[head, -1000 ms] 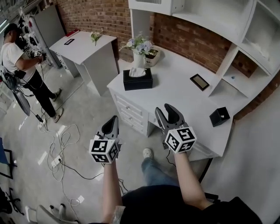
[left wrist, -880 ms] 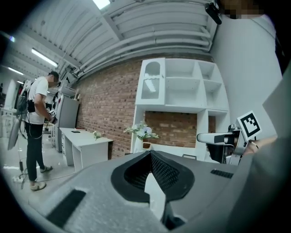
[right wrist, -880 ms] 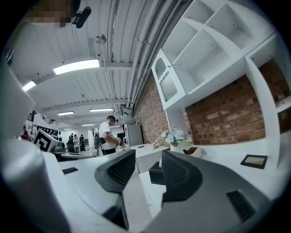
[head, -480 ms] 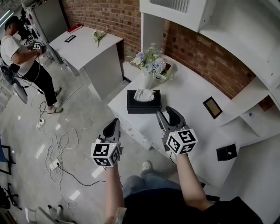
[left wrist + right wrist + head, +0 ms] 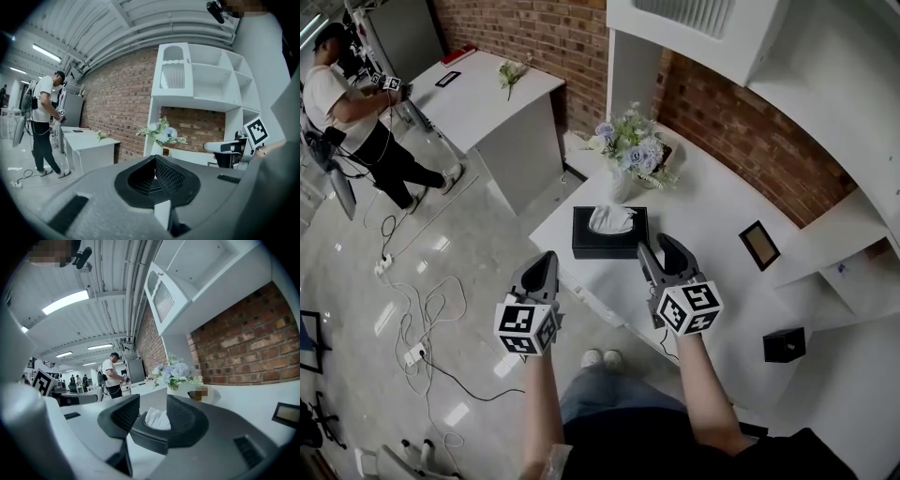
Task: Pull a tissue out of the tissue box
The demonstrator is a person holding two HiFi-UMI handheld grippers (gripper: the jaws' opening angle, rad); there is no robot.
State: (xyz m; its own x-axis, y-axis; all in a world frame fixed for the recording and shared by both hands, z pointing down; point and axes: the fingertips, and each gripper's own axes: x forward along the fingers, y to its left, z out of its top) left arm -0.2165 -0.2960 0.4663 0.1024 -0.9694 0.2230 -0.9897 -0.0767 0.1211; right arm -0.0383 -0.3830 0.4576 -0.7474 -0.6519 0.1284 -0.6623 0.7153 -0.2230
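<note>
Head view looks steeply down; gripper views look level, the right sharing the tissue box (image 5: 610, 234).

The tissue box (image 5: 605, 247) sits nearer now; right tongs (image 5: 654, 244) just beside it.

- Black tissue box (image 5: 609, 242), white tissue (image 5: 610, 218) poking up.
- White desk (image 5: 703, 230), red brick wall (image 5: 741, 131).
- Pale blue and white flowers (image 5: 633, 150).
- Grey left gripper (image 5: 546, 256), grey right gripper (image 5: 657, 246), black-and-white square markers.

Two tools (left tool (image 5: 547, 256), right tool (image 5: 658, 247)), two counters (near counter (image 5: 705, 208), far counter (image 5: 478, 99)), one tissue box (image 5: 609, 239), one tissue (image 5: 611, 219), one vase of flowers (image 5: 628, 155), one picture frame (image 5: 758, 245), one black box (image 5: 784, 344), one bystander (image 5: 356, 117).
</note>
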